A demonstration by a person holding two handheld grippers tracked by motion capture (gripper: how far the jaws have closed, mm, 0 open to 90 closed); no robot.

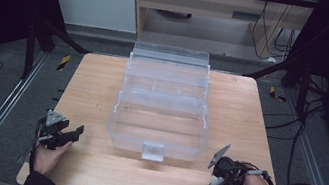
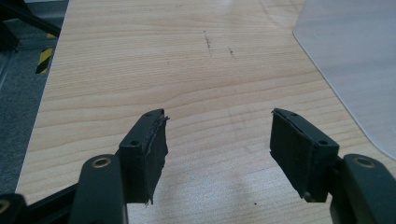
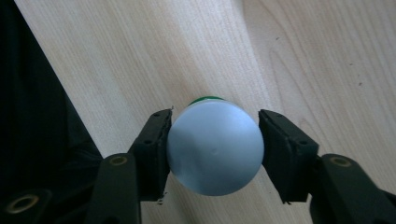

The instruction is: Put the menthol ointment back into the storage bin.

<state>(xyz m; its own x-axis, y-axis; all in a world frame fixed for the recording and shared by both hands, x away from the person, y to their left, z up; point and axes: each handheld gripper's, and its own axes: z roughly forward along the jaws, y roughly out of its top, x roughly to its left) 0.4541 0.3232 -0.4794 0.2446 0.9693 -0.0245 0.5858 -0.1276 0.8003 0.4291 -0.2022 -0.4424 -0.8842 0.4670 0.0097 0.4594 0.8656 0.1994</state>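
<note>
My right tool is clamped on a round pale-blue capped container with green below, near the clear plastic tiered box's right front corner. Left tool wide, empty. I judge placing remains.

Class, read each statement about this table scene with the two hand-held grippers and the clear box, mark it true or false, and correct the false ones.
1. The right gripper is shut on a round white cap. True.
2. The left gripper holds a green block. False: its jaws stand open with nothing between them.
3. The clear plastic box stands open in the middle of the wooden table. True.
4. The box is packed full of tools. False: the trays look empty.
5. The left gripper rests inside the box. False: it sits near the table's front left corner, apart from the box.
</note>
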